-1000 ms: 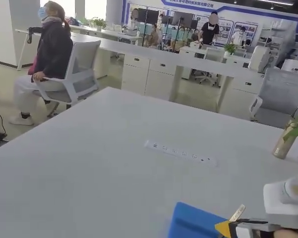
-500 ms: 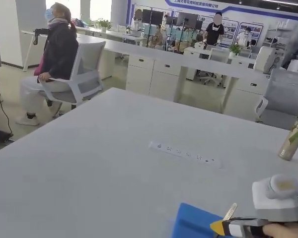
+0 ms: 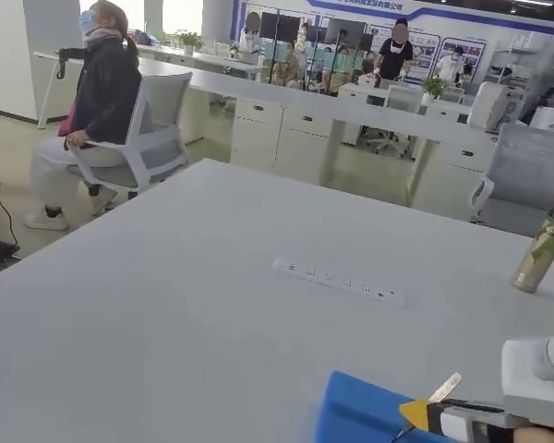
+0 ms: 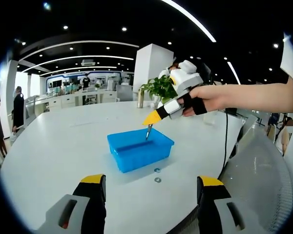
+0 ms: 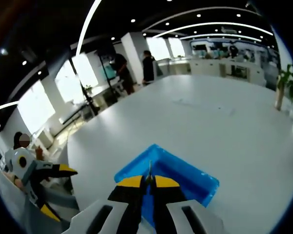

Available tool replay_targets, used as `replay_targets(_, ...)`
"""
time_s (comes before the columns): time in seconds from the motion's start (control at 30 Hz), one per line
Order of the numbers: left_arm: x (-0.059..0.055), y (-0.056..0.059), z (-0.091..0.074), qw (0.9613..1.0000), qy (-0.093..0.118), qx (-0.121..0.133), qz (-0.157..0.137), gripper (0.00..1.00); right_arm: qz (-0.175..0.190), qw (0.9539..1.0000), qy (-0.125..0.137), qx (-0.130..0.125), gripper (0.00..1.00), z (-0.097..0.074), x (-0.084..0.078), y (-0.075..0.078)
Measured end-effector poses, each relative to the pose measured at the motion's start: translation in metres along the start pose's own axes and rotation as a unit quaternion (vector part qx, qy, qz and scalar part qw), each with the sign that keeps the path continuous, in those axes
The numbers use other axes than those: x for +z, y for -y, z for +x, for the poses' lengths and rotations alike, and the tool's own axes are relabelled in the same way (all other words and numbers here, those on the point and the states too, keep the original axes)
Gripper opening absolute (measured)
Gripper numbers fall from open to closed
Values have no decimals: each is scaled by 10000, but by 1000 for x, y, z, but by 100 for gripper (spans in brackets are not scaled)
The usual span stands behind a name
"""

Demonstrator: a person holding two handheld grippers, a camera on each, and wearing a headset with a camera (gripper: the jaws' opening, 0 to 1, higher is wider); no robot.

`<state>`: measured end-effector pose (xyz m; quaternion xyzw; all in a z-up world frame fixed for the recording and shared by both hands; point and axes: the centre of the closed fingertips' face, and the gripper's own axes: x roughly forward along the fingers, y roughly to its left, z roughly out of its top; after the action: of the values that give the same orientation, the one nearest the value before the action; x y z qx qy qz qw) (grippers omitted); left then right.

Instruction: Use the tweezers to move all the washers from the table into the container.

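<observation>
A blue container [image 4: 139, 151] sits on the white table, with two small washers [image 4: 157, 170] lying on the table just in front of it. My right gripper [image 4: 155, 117] is shut on the tweezers [image 4: 149, 130], whose tips point down into the container. In the right gripper view the yellow-tipped jaws [image 5: 146, 181] pinch the tweezers [image 5: 150, 168] above the container [image 5: 185, 178]. My left gripper [image 4: 152, 180] stands wide open and empty, short of the washers. The head view catches the container [image 3: 365, 415] and the right gripper [image 3: 417, 415] at the bottom edge.
A white power strip [image 3: 337, 280] lies mid-table. A gold bottle [image 3: 534, 258] and a potted plant [image 4: 161, 87] stand at the far side. The left gripper [image 5: 36, 178] shows off the table edge. A person sits on an office chair [image 3: 152, 138] beyond the table.
The head camera has shifted slightly. The right gripper with the tweezers stays over the blue container, hardly moved.
</observation>
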<state>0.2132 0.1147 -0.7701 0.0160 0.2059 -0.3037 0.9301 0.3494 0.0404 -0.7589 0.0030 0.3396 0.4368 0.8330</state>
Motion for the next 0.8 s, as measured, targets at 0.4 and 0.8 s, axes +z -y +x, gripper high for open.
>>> replay_targets(0.4, -1, 2, 0, 10000, -19, -52, 22, 76, 248, 9984, -307, 400, 3, 5, -52, -35)
replay_targets(0.8, -1, 1, 0, 10000, -13, -16, 34, 75, -288, 9978, -591, -76, 3, 17, -74, -24)
